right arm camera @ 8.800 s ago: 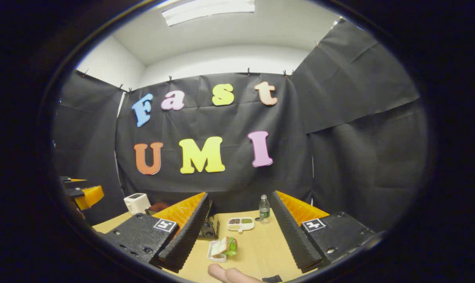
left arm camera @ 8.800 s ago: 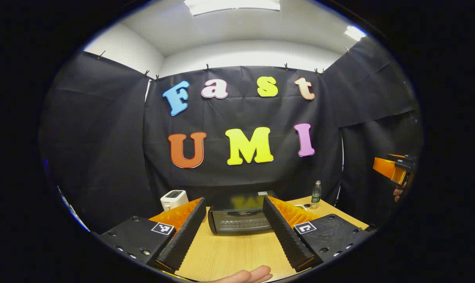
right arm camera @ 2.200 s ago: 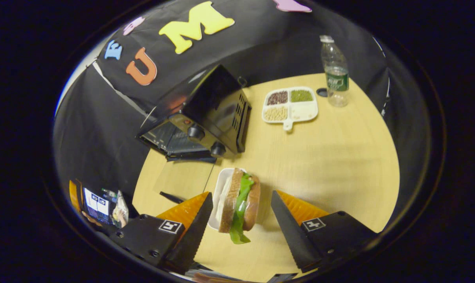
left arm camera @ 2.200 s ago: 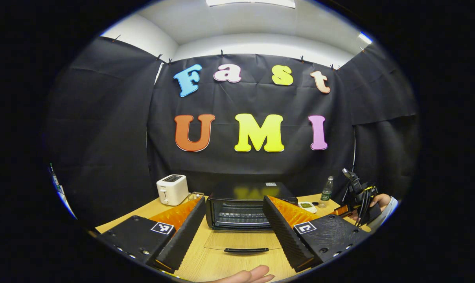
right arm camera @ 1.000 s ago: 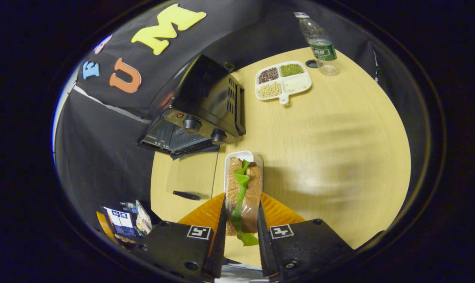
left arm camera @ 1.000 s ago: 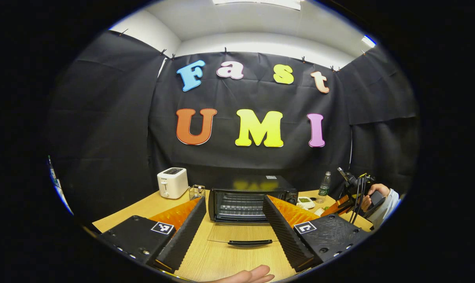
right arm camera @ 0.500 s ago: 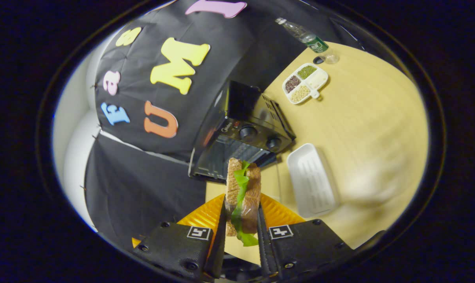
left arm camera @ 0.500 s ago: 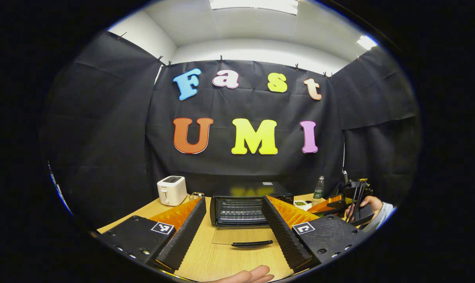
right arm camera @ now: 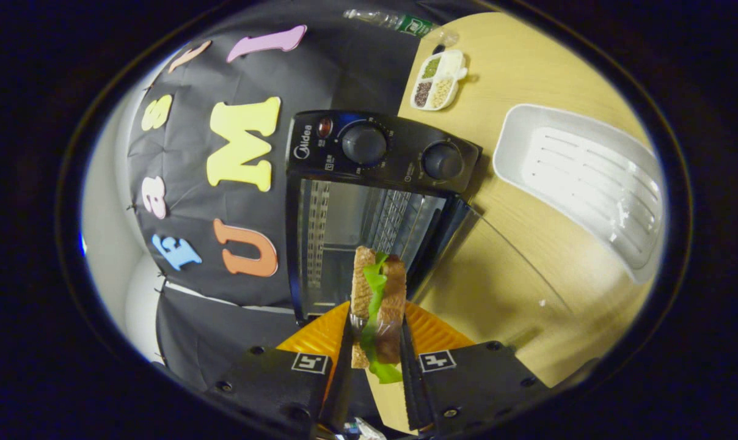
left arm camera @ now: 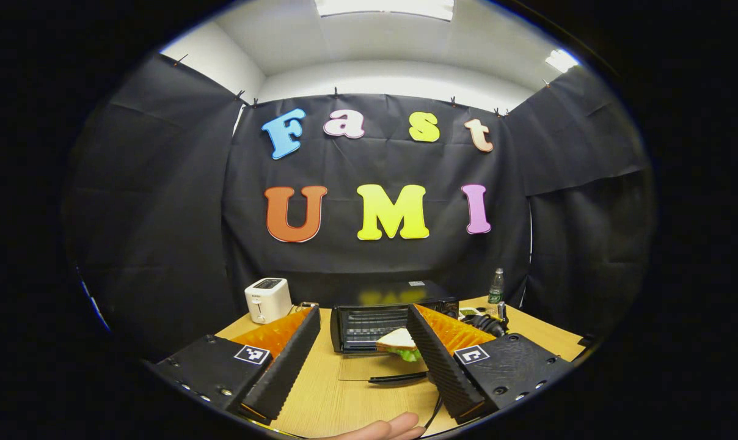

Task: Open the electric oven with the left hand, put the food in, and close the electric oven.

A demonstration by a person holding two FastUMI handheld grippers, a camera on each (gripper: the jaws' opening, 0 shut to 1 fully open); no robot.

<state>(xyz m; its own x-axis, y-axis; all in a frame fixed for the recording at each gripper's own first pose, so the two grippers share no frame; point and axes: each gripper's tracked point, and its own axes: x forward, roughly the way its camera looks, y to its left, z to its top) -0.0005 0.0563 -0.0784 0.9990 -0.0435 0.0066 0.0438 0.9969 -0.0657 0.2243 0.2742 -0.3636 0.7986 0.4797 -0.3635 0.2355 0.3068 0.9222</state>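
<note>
A wooden table (left arm camera: 338,403) stands in a booth, with a black electric oven (right arm camera: 369,201) at its back edge. The oven's glass door (left arm camera: 381,368) lies folded down flat toward the viewer, so the opening step of the task looks done.

In the right gripper view, the right gripper (right arm camera: 375,342) is closed tight on a sandwich (right arm camera: 378,293), 2 slices of brown bread with green lettuce between them, one finger pressing on each slice. The sandwich hangs just in front of the oven's open mouth, over the lowered door, and is not yet inside. Half a second ago it was farther from the oven, with the opening small in this view; 1 second ago it was being gripped in its white tray (right arm camera: 589,183). That tray now sits empty on the table to the right of the oven.

In the left gripper view, the left gripper (left arm camera: 360,354) is spread wide and holds nothing. It points at the oven from back over the table. The sandwich (left arm camera: 398,340) has newly appeared here, at the oven's mouth above the door.

The food is therefore about to go in. Remaining, by this judgement: place it on the wire rack, release, withdraw, and lift the door shut.

A white toaster (left arm camera: 267,299) stands left of the oven.
</note>
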